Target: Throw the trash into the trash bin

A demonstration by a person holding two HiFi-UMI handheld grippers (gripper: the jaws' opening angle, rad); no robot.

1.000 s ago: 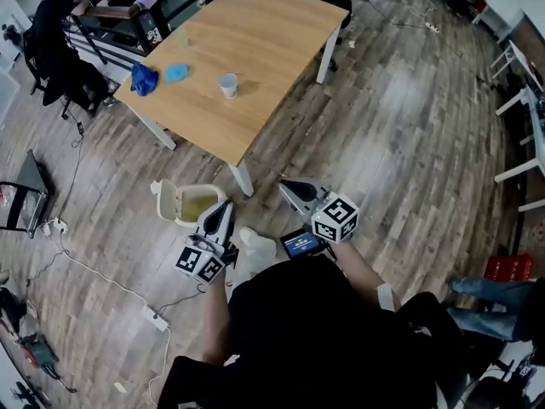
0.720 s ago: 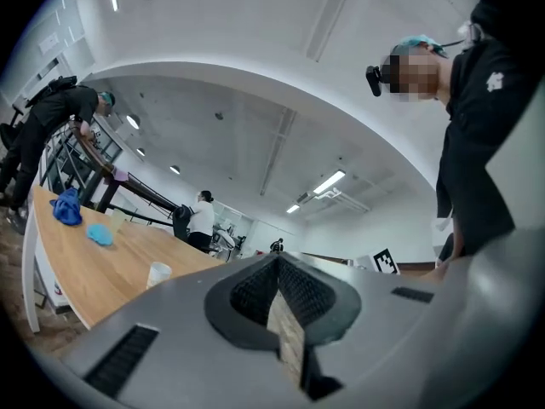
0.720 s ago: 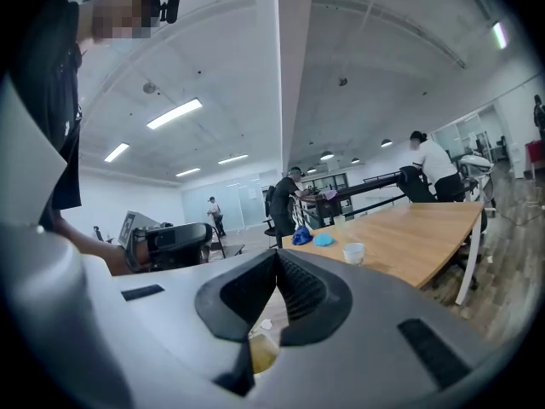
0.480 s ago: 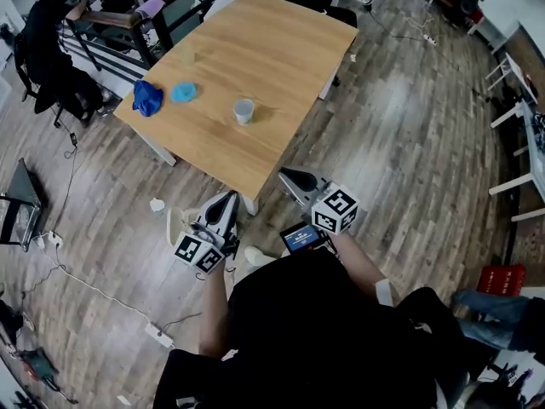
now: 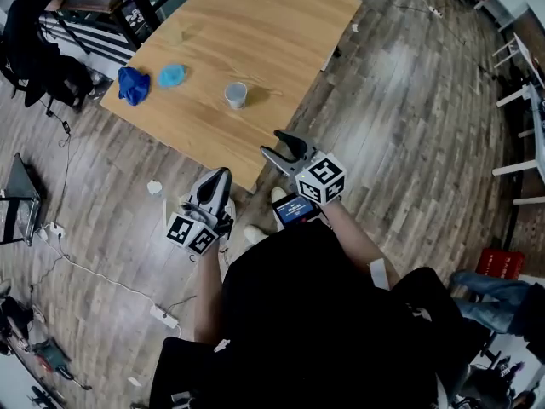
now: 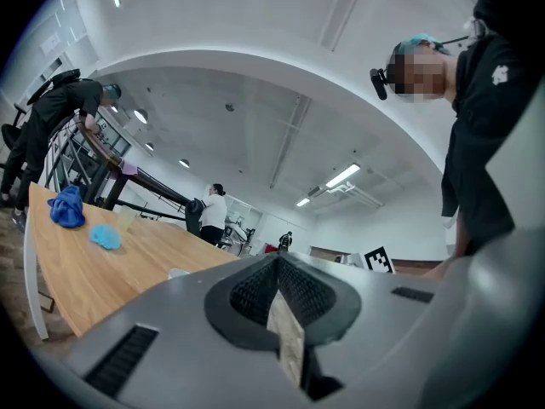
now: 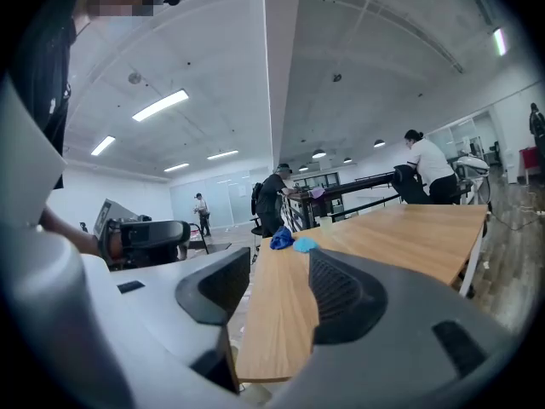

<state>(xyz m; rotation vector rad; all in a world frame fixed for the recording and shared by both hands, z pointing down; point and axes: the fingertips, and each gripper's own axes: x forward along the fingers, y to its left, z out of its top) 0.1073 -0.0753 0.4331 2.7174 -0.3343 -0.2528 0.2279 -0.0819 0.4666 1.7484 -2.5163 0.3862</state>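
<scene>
Bin (image 5: 167, 211): almost fully hidden behind the left gripper (image 5: 218, 177). Only a pale sliver shows at the gripper's 9 o'clock, and the inside isn't visible. The person's torso blocks the head view from 5 to 7 o'clock. The dark desks at 10 o'clock are cut off by the frame edge. Text on the small screen (image 5: 295, 210) under the right gripper (image 5: 277, 146) is too small to read.

Left gripper jaws: closed together, with a thin slit showing a tan strip (can't tell if that's wood behind or something pinched). Nothing identifiable is held.
Right gripper jaws: opening, roughly half apart, nothing between them (bench top shows through the gap).

Surface: wooden bench (image 5: 255, 32) with white legs at 12 o'clock, on a grey-brown plank floor (image 5: 400, 126). Both grippers point at its near corner. A cup (image 5: 236, 95) stands near the front edge. A blue cloth (image 5: 132, 85) and a lighter blue wad (image 5: 171, 76) sit side by side at the cup's 9 o'clock.

Room: open office. There's a seated person (image 5: 30, 41) at 10 o'clock, white tables at 3, a red crate (image 5: 496, 262) at 4, and a power strip (image 5: 164, 316) with cable at 7.

Trash: a white crumpled scrap (image 5: 154, 187) lies on the floor at the left gripper's 10 o'clock, near the bin sliver but not in it. The cup is upright, contents too small to tell.
</scene>
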